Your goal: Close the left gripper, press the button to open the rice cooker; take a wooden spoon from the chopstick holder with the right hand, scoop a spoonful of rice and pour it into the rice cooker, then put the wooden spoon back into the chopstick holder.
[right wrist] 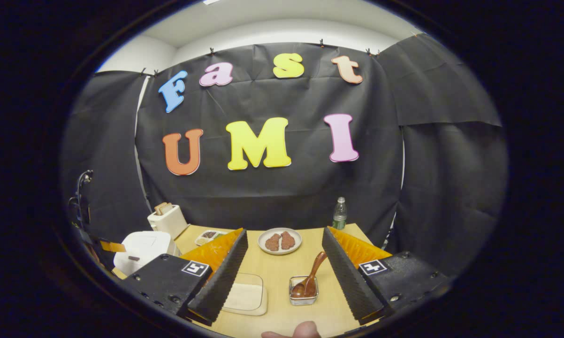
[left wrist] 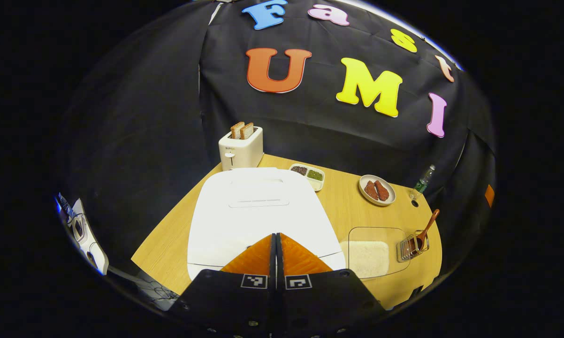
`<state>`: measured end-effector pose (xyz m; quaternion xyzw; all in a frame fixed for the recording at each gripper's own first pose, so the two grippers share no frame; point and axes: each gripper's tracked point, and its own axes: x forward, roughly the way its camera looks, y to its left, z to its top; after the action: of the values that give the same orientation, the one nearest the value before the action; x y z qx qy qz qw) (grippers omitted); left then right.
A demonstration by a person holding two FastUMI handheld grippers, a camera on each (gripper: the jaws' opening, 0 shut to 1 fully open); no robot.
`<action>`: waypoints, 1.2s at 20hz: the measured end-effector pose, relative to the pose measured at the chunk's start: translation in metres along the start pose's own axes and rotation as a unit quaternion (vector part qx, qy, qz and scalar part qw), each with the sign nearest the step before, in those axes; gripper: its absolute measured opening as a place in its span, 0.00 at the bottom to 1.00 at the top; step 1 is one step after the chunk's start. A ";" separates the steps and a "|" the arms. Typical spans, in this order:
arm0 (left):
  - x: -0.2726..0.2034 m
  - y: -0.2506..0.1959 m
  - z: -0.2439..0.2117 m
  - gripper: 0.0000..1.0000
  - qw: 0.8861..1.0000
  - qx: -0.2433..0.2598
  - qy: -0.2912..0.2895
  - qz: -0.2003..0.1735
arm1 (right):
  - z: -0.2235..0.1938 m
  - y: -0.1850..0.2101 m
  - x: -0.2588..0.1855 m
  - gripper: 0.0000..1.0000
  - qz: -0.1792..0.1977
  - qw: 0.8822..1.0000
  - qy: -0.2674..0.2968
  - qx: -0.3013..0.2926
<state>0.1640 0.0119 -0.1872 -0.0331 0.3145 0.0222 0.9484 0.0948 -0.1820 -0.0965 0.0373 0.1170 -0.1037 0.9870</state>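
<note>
Left gripper view: left gripper (left wrist: 276,237) has its fingers pressed together, nothing between them, tips over the front edge of the cooker (left wrist: 258,211). Cooker lid is down. Right of the cooker, a clear tray of rice (left wrist: 369,257); just beside it the wire holder (left wrist: 411,247) with the spoon (left wrist: 427,231) standing in it, handle leaning up and right. Behind on the table (left wrist: 169,244): toaster (left wrist: 240,148) with two slices up, a split dish (left wrist: 308,174), a plate (left wrist: 377,190) with two brown pieces, a bottle (left wrist: 423,182) at the far right edge.

Right gripper view: right gripper (right wrist: 284,249) is spread wide, holding nothing, well above the table. Between the fingers sit the holder (right wrist: 303,291) and spoon (right wrist: 310,279), untouched; rice (right wrist: 244,295) is to their left, partly behind the left finger (right wrist: 223,274). Cooker (right wrist: 143,249) is far left, closed. Plate (right wrist: 279,241) and bottle (right wrist: 339,213) are beyond. A fingertip (right wrist: 301,331) shows at the bottom edge.
</note>
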 end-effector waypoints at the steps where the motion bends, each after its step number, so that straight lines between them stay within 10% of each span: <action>1: 0.005 -0.001 -0.003 0.00 1.000 -0.007 0.008 -0.002 | -0.001 -0.001 0.003 1.00 -0.001 1.000 0.003 0.000; 24: 0.021 0.002 0.004 0.00 0.992 -0.129 0.002 -0.006 | -0.010 0.040 0.027 1.00 0.049 0.997 0.048 -0.020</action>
<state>0.1829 0.0151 -0.1965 -0.1570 0.3111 0.0571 0.9356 0.1268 -0.1471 -0.1103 0.0282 0.1645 -0.0513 0.9846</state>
